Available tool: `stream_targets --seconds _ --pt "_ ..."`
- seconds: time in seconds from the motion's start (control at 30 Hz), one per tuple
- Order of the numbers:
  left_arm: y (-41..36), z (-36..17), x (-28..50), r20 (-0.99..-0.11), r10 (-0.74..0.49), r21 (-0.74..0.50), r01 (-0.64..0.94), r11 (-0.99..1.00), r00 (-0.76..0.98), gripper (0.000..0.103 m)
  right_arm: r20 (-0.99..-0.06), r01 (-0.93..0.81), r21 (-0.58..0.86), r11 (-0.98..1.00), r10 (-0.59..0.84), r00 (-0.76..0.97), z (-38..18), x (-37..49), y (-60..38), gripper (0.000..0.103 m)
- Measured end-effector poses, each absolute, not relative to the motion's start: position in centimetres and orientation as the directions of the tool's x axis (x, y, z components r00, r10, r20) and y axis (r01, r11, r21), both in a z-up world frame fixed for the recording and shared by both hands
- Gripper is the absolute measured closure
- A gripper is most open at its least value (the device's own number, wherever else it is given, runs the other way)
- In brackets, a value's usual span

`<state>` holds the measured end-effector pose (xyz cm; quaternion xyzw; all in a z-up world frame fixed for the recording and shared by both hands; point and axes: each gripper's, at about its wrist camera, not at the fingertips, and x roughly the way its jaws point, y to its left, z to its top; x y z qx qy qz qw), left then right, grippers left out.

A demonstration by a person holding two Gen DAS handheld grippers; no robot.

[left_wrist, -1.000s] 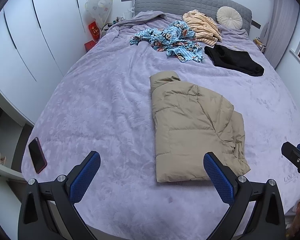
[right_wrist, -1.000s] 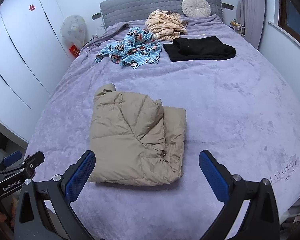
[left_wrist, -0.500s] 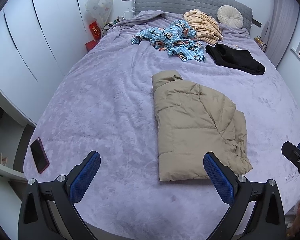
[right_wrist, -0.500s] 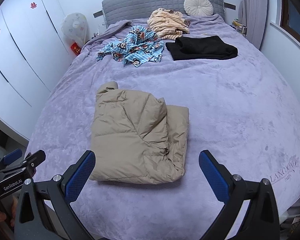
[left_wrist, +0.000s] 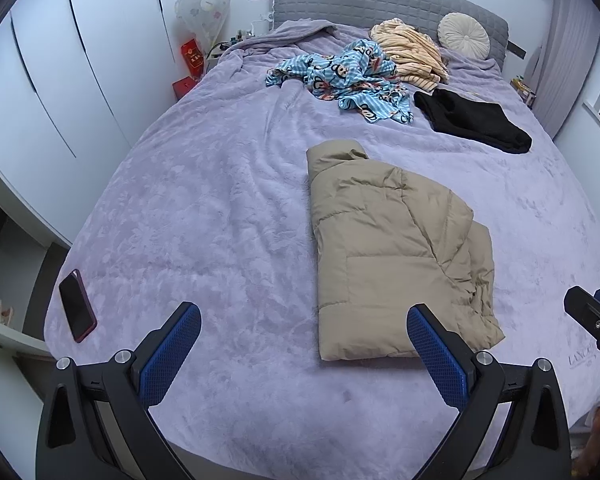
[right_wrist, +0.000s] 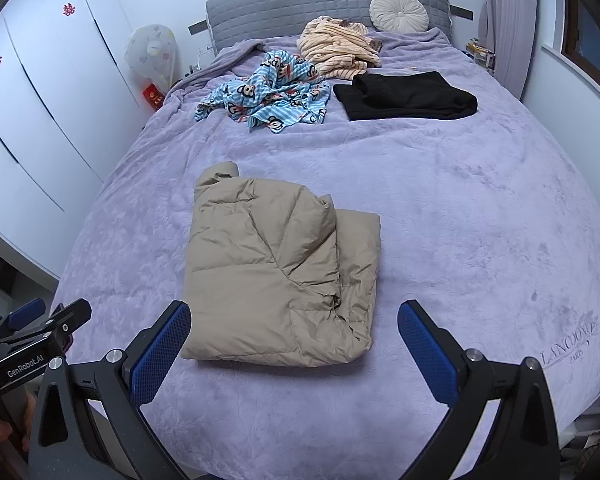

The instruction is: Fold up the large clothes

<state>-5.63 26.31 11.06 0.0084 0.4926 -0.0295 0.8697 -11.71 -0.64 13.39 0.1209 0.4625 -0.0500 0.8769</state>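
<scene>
You see only the tip of your right gripper (left_wrist: pixel 594 320) at the right edge of the left wrist view; the rest is cut off. In the right wrist view your left gripper (right_wrist: pixel 32 332) is likewise clipped by the left edge, and the hand (right_wrist: pixel 4 424) holding it shows only as a sliver in the corner. The printed lettering (left_wrist: pixel 582 358) on the purple blanket (left_wrist: pixel 220 200) runs out of frame in the left view. Small items on the nightstand (left_wrist: pixel 240 38) beside the headboard are too small to identify, as are those on the shelf (right_wrist: pixel 480 50) at the far right. The tan jacket (right_wrist: pixel 280 272) hides its own folded-under layers and sleeves.
</scene>
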Motion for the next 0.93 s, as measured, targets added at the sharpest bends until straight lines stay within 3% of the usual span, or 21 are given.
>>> stream_targets --seconds 0.93 --pt "26.5 11.2 -5.4 -0.849 -0.044 -0.013 0.063 0.998 0.526 0.0 -0.829 0.189 0.165 0.968 0.032 0.559 13.2 -11.4 0.1 0.0"
